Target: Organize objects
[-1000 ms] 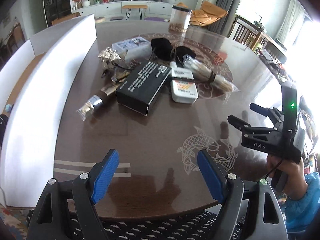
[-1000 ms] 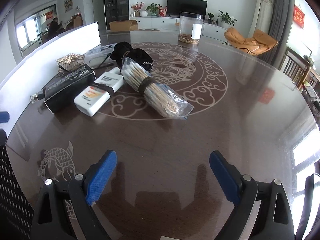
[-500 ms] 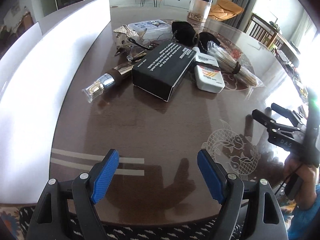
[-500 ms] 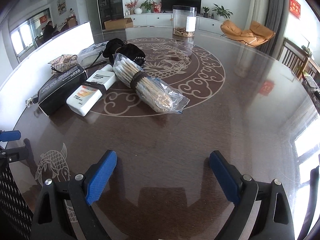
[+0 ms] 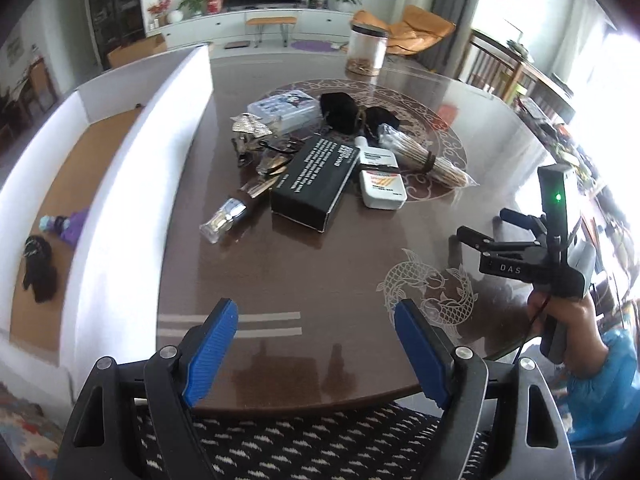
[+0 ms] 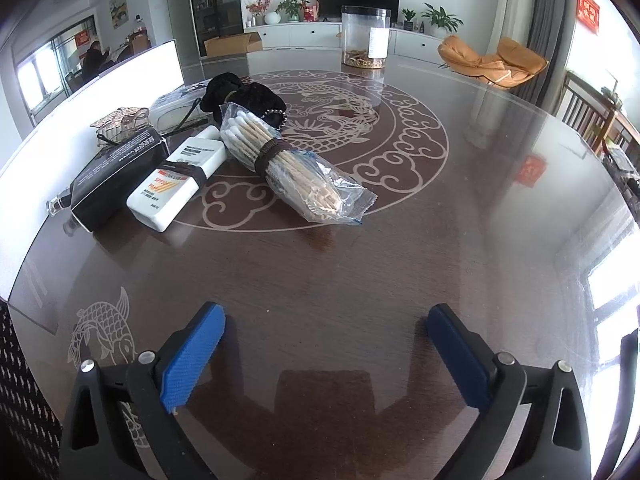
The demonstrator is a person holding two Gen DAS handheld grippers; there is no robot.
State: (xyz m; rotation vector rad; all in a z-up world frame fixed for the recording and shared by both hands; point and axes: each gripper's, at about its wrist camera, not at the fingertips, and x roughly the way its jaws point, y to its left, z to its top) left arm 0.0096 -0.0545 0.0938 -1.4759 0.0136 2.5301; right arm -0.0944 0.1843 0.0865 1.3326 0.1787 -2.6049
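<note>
Left gripper (image 5: 316, 350): jaws apart, empty, over the table's near edge.
Bottle (image 5: 224, 216): at 11 o'clock of it, lying down; glass, slippery, breakable; take the middle.
Black box (image 5: 314, 182): at 12 o'clock; stiff, light; grip across the narrow sides.
Swab bundle (image 6: 280, 160): at 11 o'clock of the right gripper; soft, crinkly; hold at the band.
Right gripper (image 6: 326, 354): jaws apart, empty.

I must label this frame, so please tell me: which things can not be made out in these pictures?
- Small metal items, left wrist view: tangled, too small to identify.
- Glass bottle, right wrist view: mostly hidden behind the black box.
- Clear jar contents: too far to identify.
- White tube print: too small to read.
</note>
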